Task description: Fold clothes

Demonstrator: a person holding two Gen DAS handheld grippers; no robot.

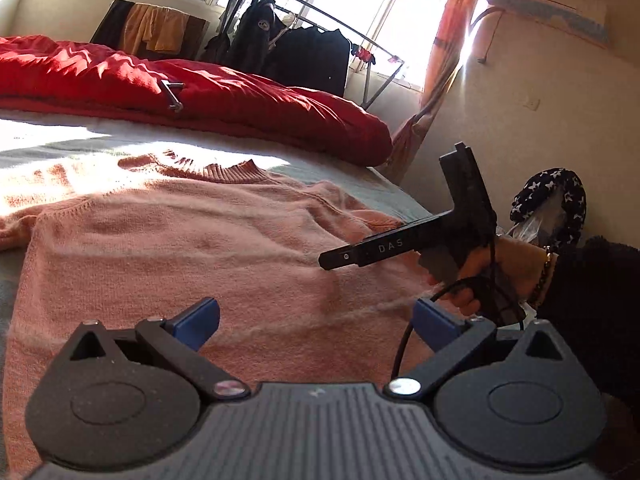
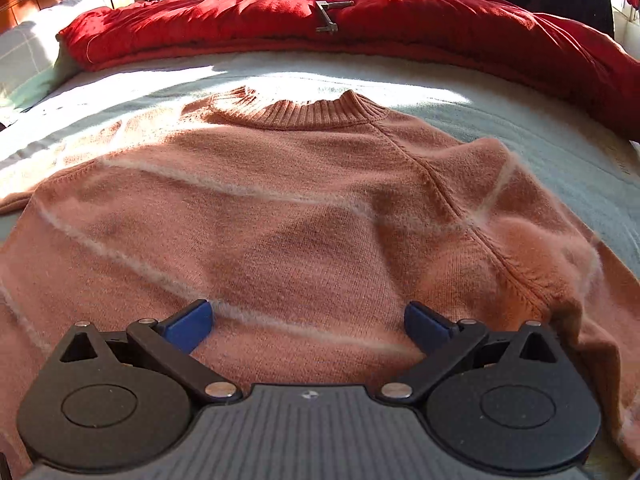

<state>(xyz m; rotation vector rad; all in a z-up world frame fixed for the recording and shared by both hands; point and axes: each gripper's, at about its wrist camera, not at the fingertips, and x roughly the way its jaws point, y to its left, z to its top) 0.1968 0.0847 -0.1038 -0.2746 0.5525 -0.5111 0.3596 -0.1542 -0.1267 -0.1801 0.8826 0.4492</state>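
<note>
A salmon-pink knitted sweater (image 2: 304,216) with thin pale stripes lies flat on the bed, ribbed collar (image 2: 312,114) pointing away from me. Its right sleeve is folded in over the body (image 2: 532,240). My right gripper (image 2: 308,326) hovers open just above the sweater's lower middle, nothing between its blue pads. My left gripper (image 1: 316,326) is open too, over the sweater (image 1: 192,248) near its lower part. In the left wrist view the right gripper's black body (image 1: 404,246) shows from the side, held by a hand (image 1: 480,276) in a dark sleeve.
A red duvet (image 2: 400,20) is bunched along the far side of the pale green bed sheet (image 2: 520,132), with a small metal piece (image 2: 328,16) on it. A pillow (image 2: 28,56) lies far left. A clothes rack (image 1: 304,48) with dark garments stands by the window; a wall is on the right.
</note>
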